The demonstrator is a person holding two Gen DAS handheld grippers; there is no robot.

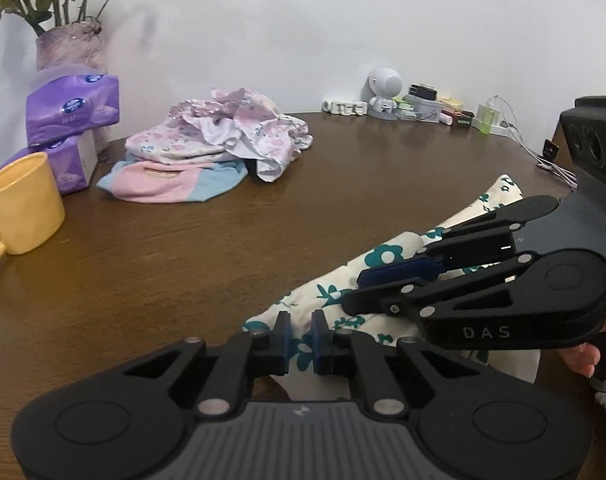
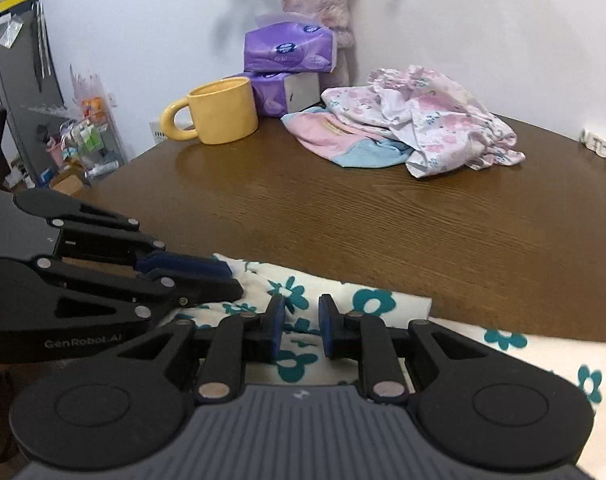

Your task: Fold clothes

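Observation:
A cream garment with teal flowers [image 1: 387,256] lies at the near edge of the brown table [image 1: 163,248], and part of it hangs over that edge [image 2: 543,360]. My left gripper [image 1: 301,336] pinches a fold of this cloth between its blue pads, jaws nearly together. From the right wrist view the left gripper [image 2: 231,280] comes in from the left, on the garment's [image 2: 373,300] left end. My right gripper [image 2: 301,328] stands just beside it, its pads narrowly apart with bunched cloth between them. Seen from the left, the right gripper [image 1: 355,288] bites onto the same fabric.
A pile of pink floral and pink-and-blue clothes [image 1: 223,136] [image 2: 423,120] sits at the back of the table. A yellow mug [image 1: 23,204] [image 2: 225,112], purple tissue packs [image 1: 73,106] [image 2: 287,48] and a flower vase [image 1: 69,46] stand nearby. Small items [image 1: 423,108] line the wall.

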